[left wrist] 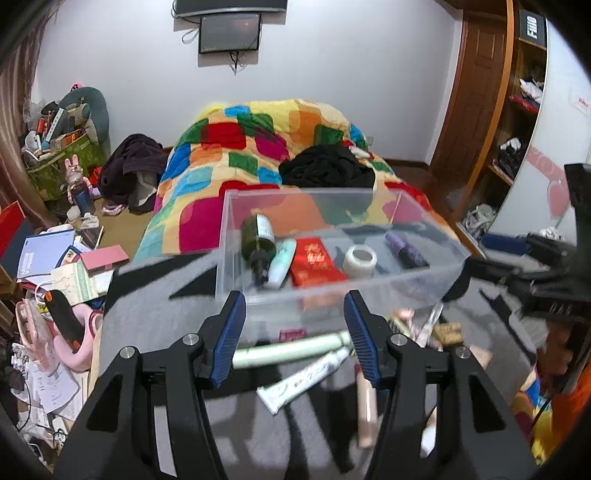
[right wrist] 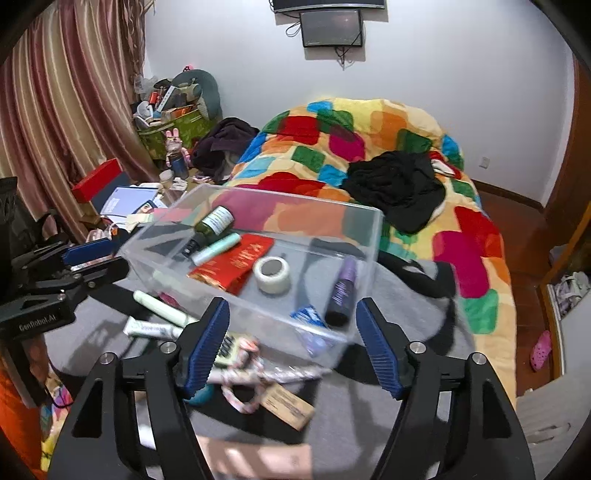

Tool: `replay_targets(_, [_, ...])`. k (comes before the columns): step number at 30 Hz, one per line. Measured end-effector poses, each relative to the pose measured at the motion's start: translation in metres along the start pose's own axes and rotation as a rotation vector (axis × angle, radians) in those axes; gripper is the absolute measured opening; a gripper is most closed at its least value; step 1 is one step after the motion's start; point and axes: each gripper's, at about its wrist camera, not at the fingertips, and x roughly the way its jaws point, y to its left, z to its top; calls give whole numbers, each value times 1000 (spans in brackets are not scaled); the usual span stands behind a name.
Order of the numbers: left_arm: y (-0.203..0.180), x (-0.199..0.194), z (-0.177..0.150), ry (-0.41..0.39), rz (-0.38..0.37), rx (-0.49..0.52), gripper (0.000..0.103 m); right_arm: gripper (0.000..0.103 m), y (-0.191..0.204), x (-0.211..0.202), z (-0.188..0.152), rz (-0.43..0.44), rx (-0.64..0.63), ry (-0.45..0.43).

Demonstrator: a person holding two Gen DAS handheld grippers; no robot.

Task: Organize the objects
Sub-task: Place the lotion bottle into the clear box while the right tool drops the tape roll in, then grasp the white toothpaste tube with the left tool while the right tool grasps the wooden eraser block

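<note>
Clear bin point(left wrist: 417, 275) holding bottles, tape roll point(right wrist: 272, 274), red packet; left tongs point(left wrist: 295, 339) and right tongs point(right wrist: 291, 341) agape, empty

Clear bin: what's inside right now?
In the clear bin: green bottle, pale tube, red envelope, tape roll, purple bottle, and a blue packet. Anything under the envelope is hidden.

1. I see a patchwork quilt point(right wrist: 373, 147) in many colours heaped on the bed.
2. Black clothing point(right wrist: 399, 188) lies on it.
3. Striped curtains point(right wrist: 55, 110) hang at left.
4. A dark screen point(right wrist: 330, 27) is on the wall.
</note>
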Motion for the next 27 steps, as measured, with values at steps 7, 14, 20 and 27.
replay_targets(7, [5,21,-32,116,-17,5,55,68,-11,11,-31,-14,-33,87])
replay_targets(14, [3,42,-50,201,-52,26,55,68,2,35,-59,13,-107,173])
replay_targets(20, [-4,54,-47,218,-76,39,55,66,3,47,-60,59,-101,192])
replay_targets(27, [-13,53,-50,214,-75,70,30,41,2,48,-64,81,-80,203])
